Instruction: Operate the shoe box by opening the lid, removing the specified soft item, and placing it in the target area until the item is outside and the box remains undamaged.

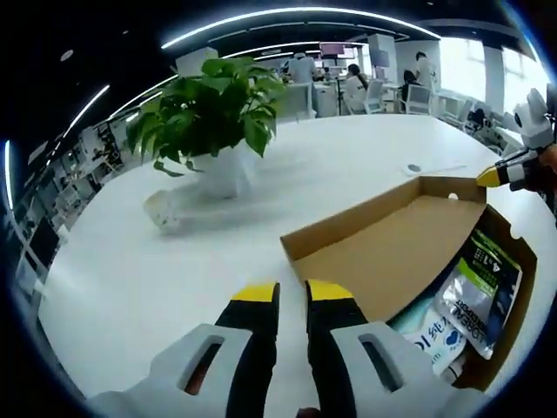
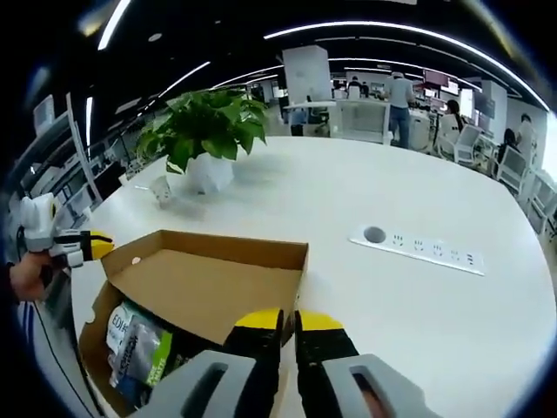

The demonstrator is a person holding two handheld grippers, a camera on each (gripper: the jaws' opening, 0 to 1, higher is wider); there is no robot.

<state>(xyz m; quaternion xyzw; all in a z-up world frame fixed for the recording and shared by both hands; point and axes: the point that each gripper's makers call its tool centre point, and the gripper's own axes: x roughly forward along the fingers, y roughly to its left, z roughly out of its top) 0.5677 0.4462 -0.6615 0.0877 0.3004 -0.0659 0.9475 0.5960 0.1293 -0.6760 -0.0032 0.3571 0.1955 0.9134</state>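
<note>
An open cardboard shoe box [image 2: 204, 283] sits on a white table [image 2: 418, 296], soft pouches [image 1: 477, 296] inside at four o'clock. The left gripper [image 1: 291, 292] and right gripper [image 2: 287, 320] hover clenched, empty. Lid open; next, probably reach in for a pouch.

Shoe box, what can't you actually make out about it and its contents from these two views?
- Pouches in the shoe box: partly covered by the box wall and cut by the left gripper view's rim; print too small to read.
- Contents in the right gripper view: hidden behind the open lid and the right claw.
- Which item is soft: cannot tell.
</note>
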